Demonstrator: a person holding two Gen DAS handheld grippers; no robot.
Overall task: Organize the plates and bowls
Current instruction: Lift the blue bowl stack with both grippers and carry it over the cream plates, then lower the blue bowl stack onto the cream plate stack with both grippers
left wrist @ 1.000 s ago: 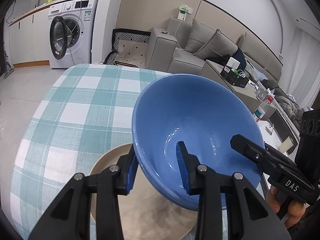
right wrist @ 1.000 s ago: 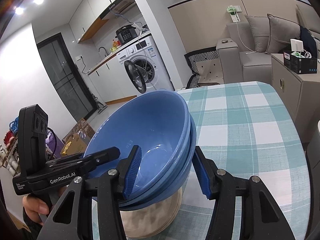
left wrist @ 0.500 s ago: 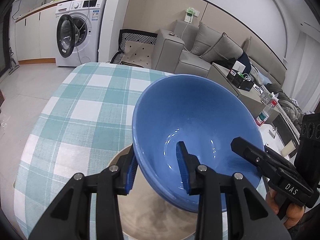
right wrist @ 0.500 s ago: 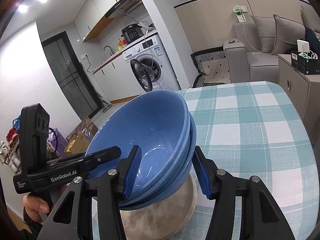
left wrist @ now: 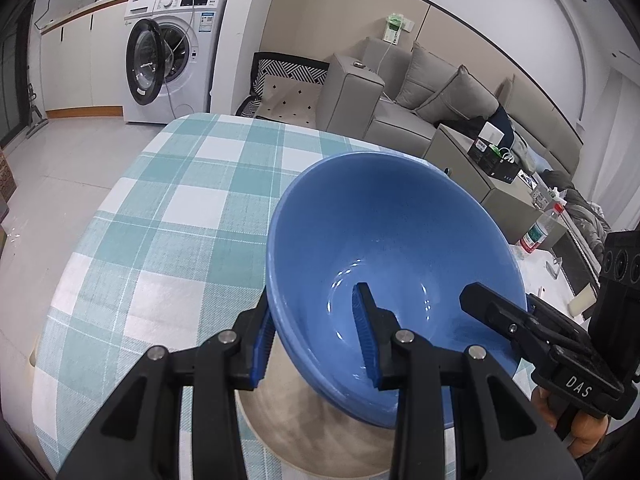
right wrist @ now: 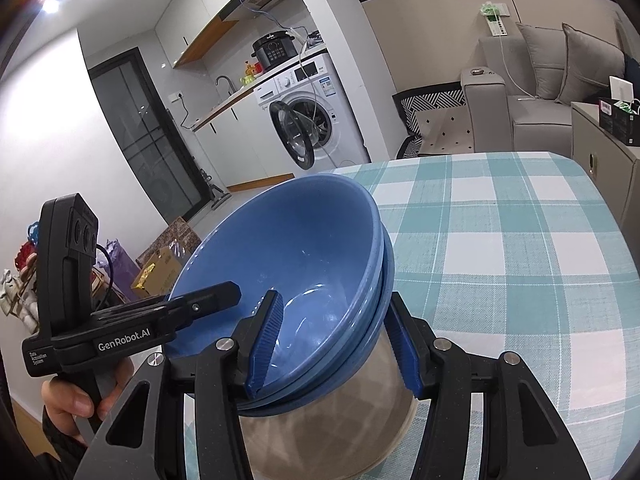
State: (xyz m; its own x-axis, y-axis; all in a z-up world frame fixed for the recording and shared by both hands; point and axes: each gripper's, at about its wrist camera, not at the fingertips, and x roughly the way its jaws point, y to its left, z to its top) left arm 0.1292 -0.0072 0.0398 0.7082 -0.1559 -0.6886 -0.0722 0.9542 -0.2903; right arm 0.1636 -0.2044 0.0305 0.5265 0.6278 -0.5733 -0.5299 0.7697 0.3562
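A stack of nested blue bowls [left wrist: 392, 248] is tilted over a beige plate [left wrist: 320, 436] on the checked tablecloth. My left gripper [left wrist: 314, 336] is shut on the stack's near-left rim, one pad inside and one outside. In the right wrist view the same bowls [right wrist: 304, 240] are pinched at their right rim by my right gripper [right wrist: 336, 346], above the plate [right wrist: 328, 432]. Each view shows the other gripper's finger [left wrist: 492, 312] [right wrist: 192, 306] reaching into the top bowl. Whether the stack touches the plate is hidden.
The round table [right wrist: 520, 248] with its teal and white cloth stretches away beyond the bowls. A washing machine [left wrist: 172, 52] with its door open, a grey sofa [left wrist: 408, 96] and a low cabinet [left wrist: 480, 176] stand past the table. A hand [right wrist: 76, 400] holds the left gripper's handle.
Both grippers have carried the bowl stack a little across the table, so the beige plate now lies more directly beneath it. Neither grip has changed.
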